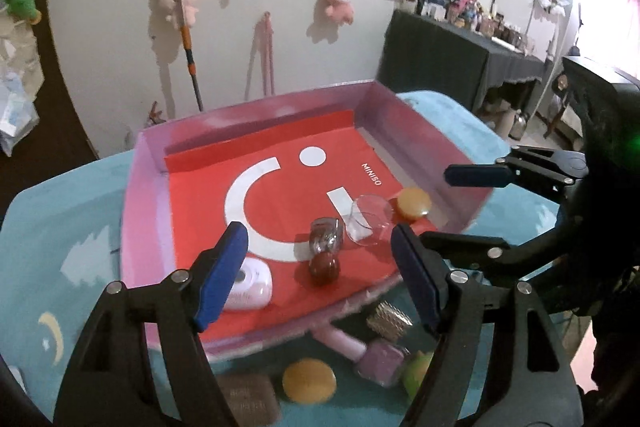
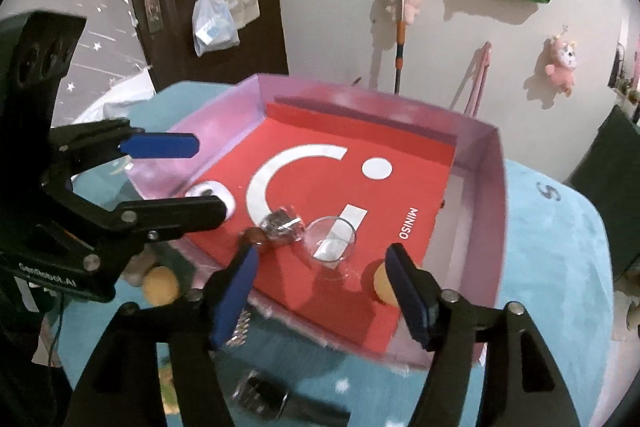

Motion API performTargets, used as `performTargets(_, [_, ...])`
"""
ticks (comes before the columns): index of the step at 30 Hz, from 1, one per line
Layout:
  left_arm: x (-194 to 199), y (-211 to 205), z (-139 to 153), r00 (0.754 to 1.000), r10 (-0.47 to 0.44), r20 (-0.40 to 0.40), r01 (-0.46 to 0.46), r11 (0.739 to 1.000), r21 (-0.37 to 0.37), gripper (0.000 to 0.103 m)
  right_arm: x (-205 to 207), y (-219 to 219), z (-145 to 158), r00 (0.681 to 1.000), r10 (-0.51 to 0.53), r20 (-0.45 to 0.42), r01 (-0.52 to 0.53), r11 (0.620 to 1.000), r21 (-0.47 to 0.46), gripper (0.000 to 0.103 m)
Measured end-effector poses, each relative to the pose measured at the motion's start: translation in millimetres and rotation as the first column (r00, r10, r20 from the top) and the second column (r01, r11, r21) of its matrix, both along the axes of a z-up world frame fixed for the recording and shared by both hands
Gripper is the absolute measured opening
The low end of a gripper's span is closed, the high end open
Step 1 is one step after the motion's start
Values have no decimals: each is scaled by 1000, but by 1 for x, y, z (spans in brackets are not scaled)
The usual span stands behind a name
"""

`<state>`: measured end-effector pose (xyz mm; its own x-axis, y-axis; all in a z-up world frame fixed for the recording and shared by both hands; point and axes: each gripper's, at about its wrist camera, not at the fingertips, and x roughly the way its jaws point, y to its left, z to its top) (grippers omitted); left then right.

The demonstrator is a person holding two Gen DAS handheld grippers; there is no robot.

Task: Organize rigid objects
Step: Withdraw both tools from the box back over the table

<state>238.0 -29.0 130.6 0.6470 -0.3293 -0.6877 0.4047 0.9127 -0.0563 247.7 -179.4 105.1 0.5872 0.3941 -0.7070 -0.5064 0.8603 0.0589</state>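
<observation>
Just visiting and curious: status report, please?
Left gripper, right gripper open, empty, over pink tray. Clear glass inside. Yellow disc outside. Nothing blocking.

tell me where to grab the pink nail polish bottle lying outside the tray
Grip the pink nail polish bottle across its blocky body, not the slim cap. It lies flat on the blue cloth, cap toward the tray, so bring the left tool down from above.

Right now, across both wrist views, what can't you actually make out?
- White case: left wrist view, its left part hidden by the left gripper finger.
- Green object: left wrist view, mostly behind the same gripper's other finger; can't identify it.
- Dark object on the blue cloth: right wrist view, blurred, cut by the bottom edge.
- Yellow disc in the pink tray: right wrist view, half hidden by the right gripper finger.
</observation>
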Motion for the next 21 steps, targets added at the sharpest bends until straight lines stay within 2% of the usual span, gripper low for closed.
performTargets(5, [-37,11,15,998,36,46,-35,999,-18,78,-37,-2,22,998,-22,59,21,1000,21,88])
performTargets(10, [-69,24,20,996,59,63,-56,997,-58,80,-77,2,33,994,-40,103,36,999,36,96])
performTargets(16, [-105,33,9,988,114,108,-107,992,-61,84,-112,6,23,991,-85,99,80,996,49,102])
performTargets(21, [-125,37,-11,983,153,99,-143,984,-102,84,-135,11,1,988,-116,103,115,993,19,102])
